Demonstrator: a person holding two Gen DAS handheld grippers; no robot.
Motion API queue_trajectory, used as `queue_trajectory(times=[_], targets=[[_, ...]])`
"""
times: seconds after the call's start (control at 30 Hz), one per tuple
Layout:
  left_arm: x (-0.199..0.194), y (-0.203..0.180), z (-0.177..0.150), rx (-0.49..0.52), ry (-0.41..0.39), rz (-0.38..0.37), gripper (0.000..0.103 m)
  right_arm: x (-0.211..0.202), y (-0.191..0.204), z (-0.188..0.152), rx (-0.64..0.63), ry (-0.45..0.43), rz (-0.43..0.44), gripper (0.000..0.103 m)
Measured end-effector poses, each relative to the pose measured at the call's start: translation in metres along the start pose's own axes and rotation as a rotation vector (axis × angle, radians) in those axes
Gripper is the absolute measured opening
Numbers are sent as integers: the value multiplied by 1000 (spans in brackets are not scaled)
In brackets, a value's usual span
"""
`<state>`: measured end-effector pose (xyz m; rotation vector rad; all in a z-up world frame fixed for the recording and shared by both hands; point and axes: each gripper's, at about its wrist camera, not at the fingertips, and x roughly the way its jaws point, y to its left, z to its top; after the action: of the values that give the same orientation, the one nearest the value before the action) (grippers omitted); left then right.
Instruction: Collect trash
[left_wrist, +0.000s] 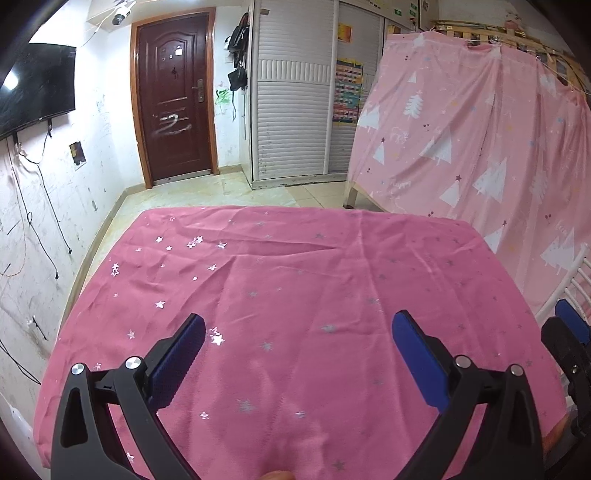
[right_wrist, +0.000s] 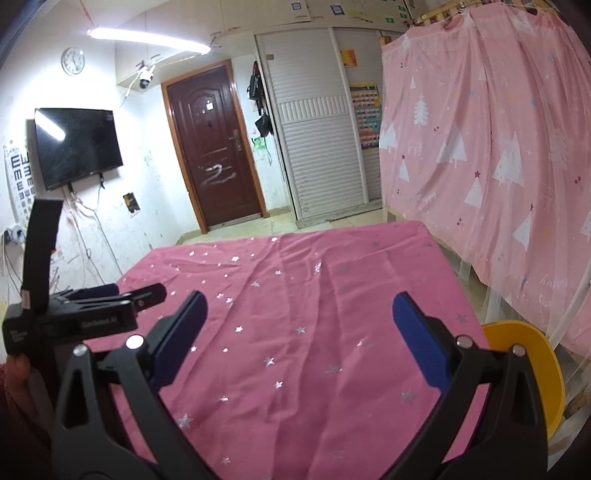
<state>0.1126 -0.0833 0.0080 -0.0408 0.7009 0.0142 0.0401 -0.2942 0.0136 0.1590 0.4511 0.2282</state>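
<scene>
Pink star-printed tablecloth bare under both tongs, left tongs spread wide, right tongs likewise released, yellow bin just right of the right tongs, no trash in sight, pink curtain beyond on the right, brown door far ahead.

Cloth on the counter: we see deep pink with scattered silver stars.
Curtain: pale pink, printed with white trees.
Door: dark reddish brown.
Left hand-held gripper: black frame, blue pads.
Bin: we see yellow.
Wardrobe: white slats.
</scene>
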Motion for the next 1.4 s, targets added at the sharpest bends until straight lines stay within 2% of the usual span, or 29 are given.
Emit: queue_trajectory(times=[0.4, 0.7, 1.4], targets=[[11, 11, -5, -8, 16, -9, 94, 5, 12, -5, -46, 10, -30, 97], [13, 12, -5, -17, 22, -15, 94, 12, 28, -9, -119, 50, -24, 97], [14, 15, -7, -34, 36, -14, 94, 14, 30, -11, -115, 58, -31, 97]])
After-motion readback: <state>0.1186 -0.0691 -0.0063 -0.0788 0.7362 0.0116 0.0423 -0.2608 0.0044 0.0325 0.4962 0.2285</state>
